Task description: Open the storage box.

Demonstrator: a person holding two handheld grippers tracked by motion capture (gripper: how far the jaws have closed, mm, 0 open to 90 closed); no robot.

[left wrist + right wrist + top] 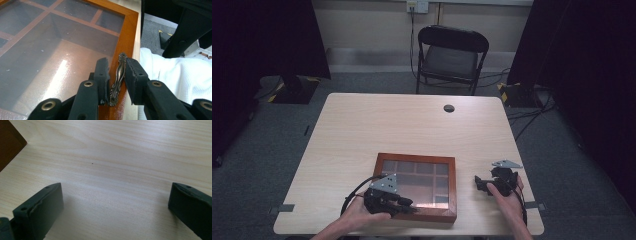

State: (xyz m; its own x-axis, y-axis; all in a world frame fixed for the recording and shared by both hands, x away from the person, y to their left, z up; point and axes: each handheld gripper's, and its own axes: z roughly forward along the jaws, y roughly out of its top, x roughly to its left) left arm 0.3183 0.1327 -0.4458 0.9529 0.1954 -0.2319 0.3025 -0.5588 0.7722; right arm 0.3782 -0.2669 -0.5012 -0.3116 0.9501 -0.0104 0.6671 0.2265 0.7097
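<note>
The left tool (117, 82) pinches the brass handle (118, 76) on the near edge of the glass-lidded wooden box (416, 186). The right tool (498, 182), jaws spread wide, rests on the bench (412, 125) beside the box.

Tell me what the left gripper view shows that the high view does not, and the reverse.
The left gripper view alone shows the ornate metal handle on the box's front edge, sitting between the left gripper jaws, and white cloth beyond. The high view alone shows the right gripper over bare table and a chair. Both share the glass-lidded wooden box.
</note>
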